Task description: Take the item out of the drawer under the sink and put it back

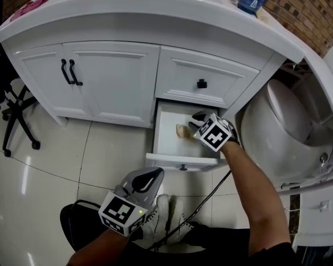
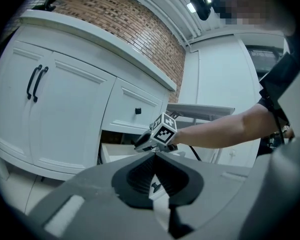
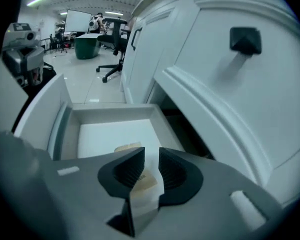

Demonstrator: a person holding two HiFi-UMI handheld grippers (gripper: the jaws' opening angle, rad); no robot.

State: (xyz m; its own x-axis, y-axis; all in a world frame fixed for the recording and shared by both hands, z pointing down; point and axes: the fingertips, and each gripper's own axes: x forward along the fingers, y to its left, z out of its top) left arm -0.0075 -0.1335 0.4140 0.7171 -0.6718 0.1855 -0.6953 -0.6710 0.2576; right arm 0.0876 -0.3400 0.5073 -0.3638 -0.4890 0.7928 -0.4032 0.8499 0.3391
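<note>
The right gripper (image 3: pixel 151 154) reaches down into the open drawer (image 1: pixel 180 159) under the sink, its jaws parted only narrowly and closed on nothing. The item (image 3: pixel 129 147), a small flat tan packet, lies on the drawer floor about midway between the side walls. It sits just beneath the jaw tips and shows through the gap between them, and whether the tips already touch it I cannot tell. The left gripper (image 1: pixel 147 179) hangs low in front of the vanity cabinet (image 1: pixel 111 76), well apart from the drawer, with its jaws together and empty.

The step in hand looks like the pick-up, or else the release after putting it back; the pictures do not settle which. For a pick-up, the packet's flatness is the difficulty. A narrow gap coming straight down would likely slide over it. It would be better to tilt the gripper so one pad gets under an edge, then close gently and lift straight up, keeping clear of the drawer's front rim and the closed drawer (image 1: pixel 201 83) above it.
</note>
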